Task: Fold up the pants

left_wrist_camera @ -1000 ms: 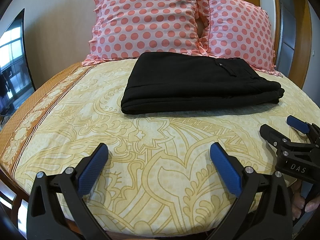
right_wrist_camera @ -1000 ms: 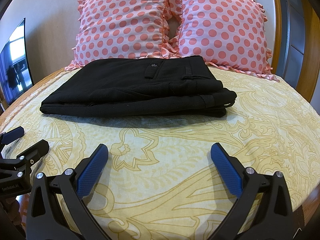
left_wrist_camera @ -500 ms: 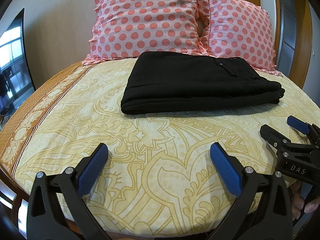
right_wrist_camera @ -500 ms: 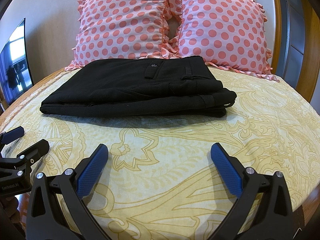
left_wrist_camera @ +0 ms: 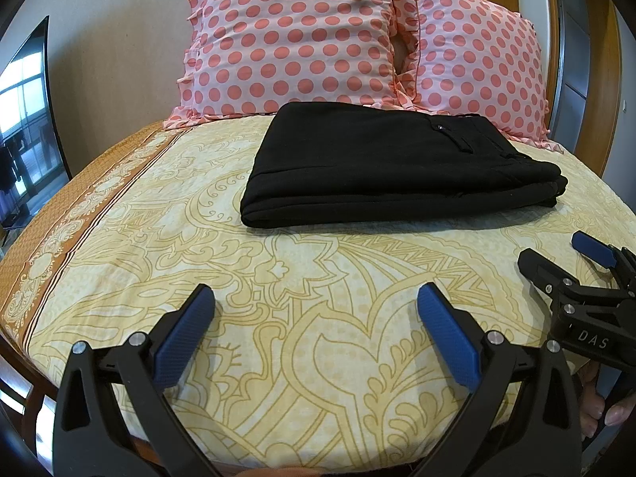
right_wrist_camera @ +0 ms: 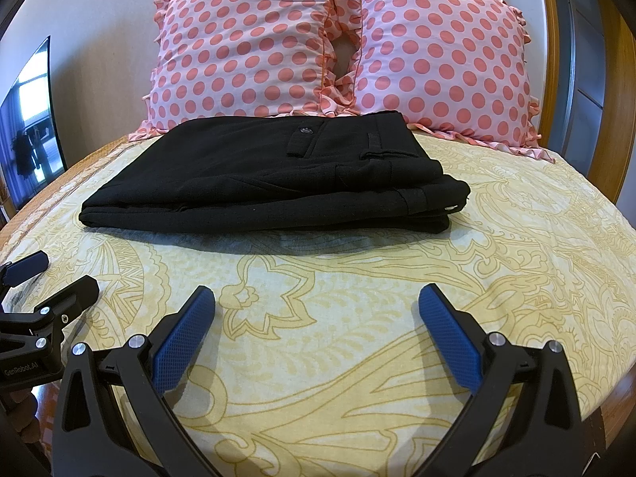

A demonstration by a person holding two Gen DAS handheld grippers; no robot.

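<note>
The black pants [left_wrist_camera: 381, 167] lie folded in a flat stack on the yellow patterned bedsheet [left_wrist_camera: 302, 278], in front of the pillows; they also show in the right wrist view [right_wrist_camera: 278, 175], with the waistband and button on top at the right. My left gripper [left_wrist_camera: 316, 310] is open and empty near the bed's front edge, well short of the pants. My right gripper [right_wrist_camera: 316, 310] is open and empty, level with it to the right. Each gripper shows in the other's view: the right gripper [left_wrist_camera: 556, 258] and the left gripper [right_wrist_camera: 51, 274].
Two pink polka-dot pillows [left_wrist_camera: 302, 39] [right_wrist_camera: 437, 51] lean against the wall behind the pants. A dark TV screen [left_wrist_camera: 24, 119] stands at the left. A wooden frame [right_wrist_camera: 612, 79] runs along the right. The bed's wooden edge [left_wrist_camera: 16, 361] lies below my grippers.
</note>
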